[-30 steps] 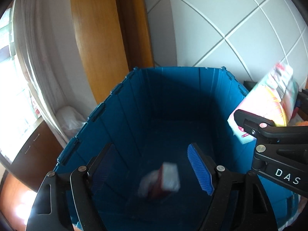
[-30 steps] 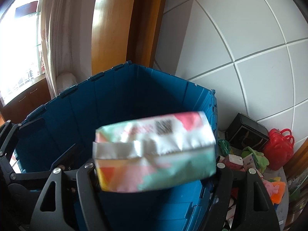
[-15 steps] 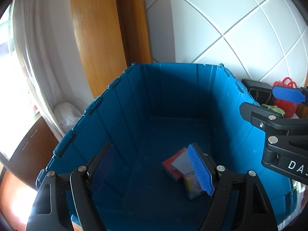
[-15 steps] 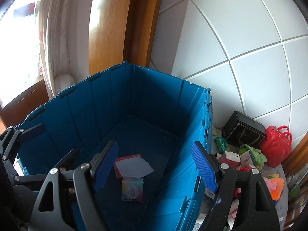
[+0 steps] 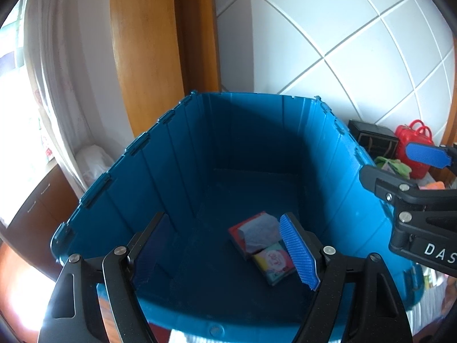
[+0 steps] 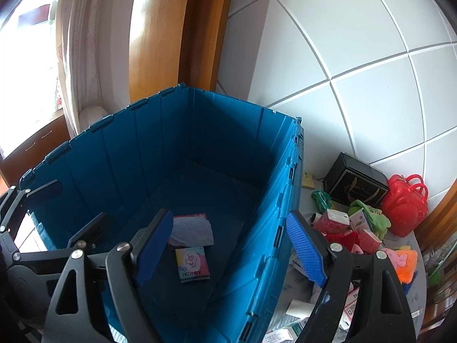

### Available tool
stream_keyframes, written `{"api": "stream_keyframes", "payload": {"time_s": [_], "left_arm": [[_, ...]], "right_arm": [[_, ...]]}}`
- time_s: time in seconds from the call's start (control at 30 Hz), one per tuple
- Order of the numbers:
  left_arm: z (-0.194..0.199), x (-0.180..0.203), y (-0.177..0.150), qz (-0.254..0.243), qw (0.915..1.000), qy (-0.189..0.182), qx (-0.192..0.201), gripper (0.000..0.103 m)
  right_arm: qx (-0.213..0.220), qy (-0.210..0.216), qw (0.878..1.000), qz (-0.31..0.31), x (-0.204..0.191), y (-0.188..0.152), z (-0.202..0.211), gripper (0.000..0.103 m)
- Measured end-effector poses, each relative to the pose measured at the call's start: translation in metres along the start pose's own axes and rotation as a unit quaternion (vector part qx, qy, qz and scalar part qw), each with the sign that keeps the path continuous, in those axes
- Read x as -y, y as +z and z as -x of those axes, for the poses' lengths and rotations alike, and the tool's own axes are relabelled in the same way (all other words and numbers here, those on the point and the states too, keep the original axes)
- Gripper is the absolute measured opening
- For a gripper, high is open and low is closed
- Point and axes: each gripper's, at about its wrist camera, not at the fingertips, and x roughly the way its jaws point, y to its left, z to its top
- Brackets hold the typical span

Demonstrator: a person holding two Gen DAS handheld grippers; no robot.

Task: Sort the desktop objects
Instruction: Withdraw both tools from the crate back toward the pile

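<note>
So we had both grippers hovering over the blue crate (image 6: 217,131) at this point. Our left gripper (image 5: 225,245) was spread with nothing between its fingers, just looking down into the crate. Our right gripper (image 6: 228,245) was empty too, and its jaws were opening wider as we looked; the only thing showing between them was the crate's right wall, well below, and neither pad touched it.

Down on the crate floor we could see two things lying flat, close to the right wall. One was a small pastel Kotex pack (image 6: 192,263), pink and teal, print facing up. Right behind it, touching or slightly overlapping it from what we could tell, was a red packet (image 6: 190,228) with a pale sheet or flap draped over most of it. In the left wrist view the same pair showed up just behind our right-hand finger pad: red packet (image 5: 254,235) at the back, pastel pack (image 5: 274,265) nearer to us.

Off to the right of the crate, the tabletop (image 6: 311,288) was a proper mess: a black box (image 6: 354,183) against the tiled wall (image 6: 357,57), a red plastic handbag toy (image 6: 405,205) beside it, some green plush thing (image 6: 368,213), a red-and-white carton (image 6: 331,221), an orange toy (image 6: 405,265), plus loose papers and small boxes nearer to us.

Wooden door frame (image 6: 160,34) and a curtain (image 6: 82,43) stood behind the crate.
</note>
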Motion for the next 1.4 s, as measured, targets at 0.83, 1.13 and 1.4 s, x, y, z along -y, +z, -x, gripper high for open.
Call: {"api": "stream_keyframes", "payload": {"time_s": [0.83,1.13,1.4], "left_arm": [[0.058,0.064,-0.028,-0.001,0.9997,0.009,0.023,0.081],[0.083,0.112,-0.046,-0.022,0.9988,-0.001,0.043,0.081],[0.113,0.19,-0.08,-0.043,0.9979,-0.025,0.042,0.081]], "right_arm": [[0.018,0.027,0.999,-0.024,0.072,-0.062,0.071,0.103],[0.013,0.018,0.996,-0.084,0.127,-0.111,0.093,0.103],[0.013,-0.009,0.993,-0.113,0.195,-0.173,0.134,0.103]]}}
